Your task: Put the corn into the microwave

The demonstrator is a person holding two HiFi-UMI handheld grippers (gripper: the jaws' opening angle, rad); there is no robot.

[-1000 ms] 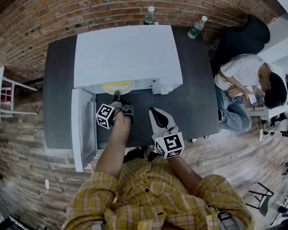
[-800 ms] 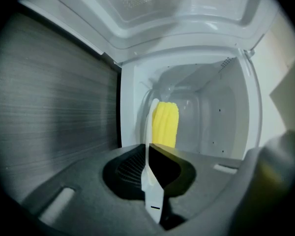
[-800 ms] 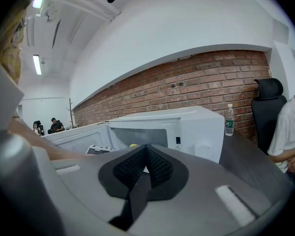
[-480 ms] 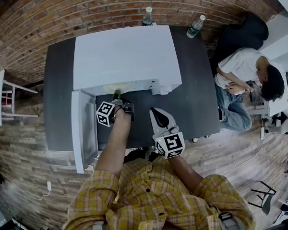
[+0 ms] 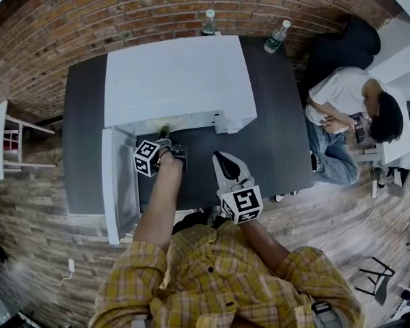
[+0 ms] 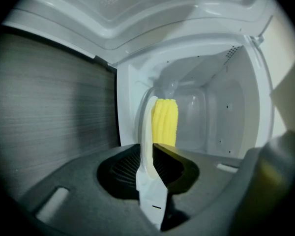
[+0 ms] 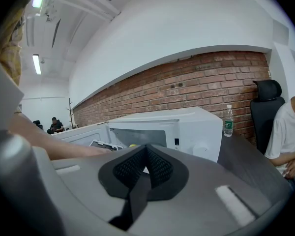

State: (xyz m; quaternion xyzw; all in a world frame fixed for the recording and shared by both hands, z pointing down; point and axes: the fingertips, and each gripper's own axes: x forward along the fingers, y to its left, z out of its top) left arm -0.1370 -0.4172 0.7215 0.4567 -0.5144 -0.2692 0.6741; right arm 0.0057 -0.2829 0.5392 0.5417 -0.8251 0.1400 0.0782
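Observation:
A yellow corn cob (image 6: 165, 121) lies on a white plate (image 6: 146, 132) inside the white microwave (image 5: 178, 80). The microwave's door (image 5: 119, 183) hangs open to the left. My left gripper (image 6: 146, 149) reaches into the mouth of the microwave. The plate's rim still fills the narrow gap between its jaws, which are opening. In the head view the left gripper (image 5: 165, 134) is at the oven's opening, and only a pale sliver of the plate shows there. My right gripper (image 5: 222, 161) is shut and empty, and hovers over the dark table (image 5: 273, 149) in front of the microwave.
Two water bottles (image 5: 209, 22) (image 5: 276, 37) stand at the table's far edge by the brick wall. A seated person (image 5: 342, 108) and a black chair (image 5: 345, 46) are off the table's right side. A white chair (image 5: 7, 139) stands at the left.
The plate with the corn has gone deeper into the microwave, and its yellow oval no longer shows at the mouth in the head view. The right gripper has not moved.

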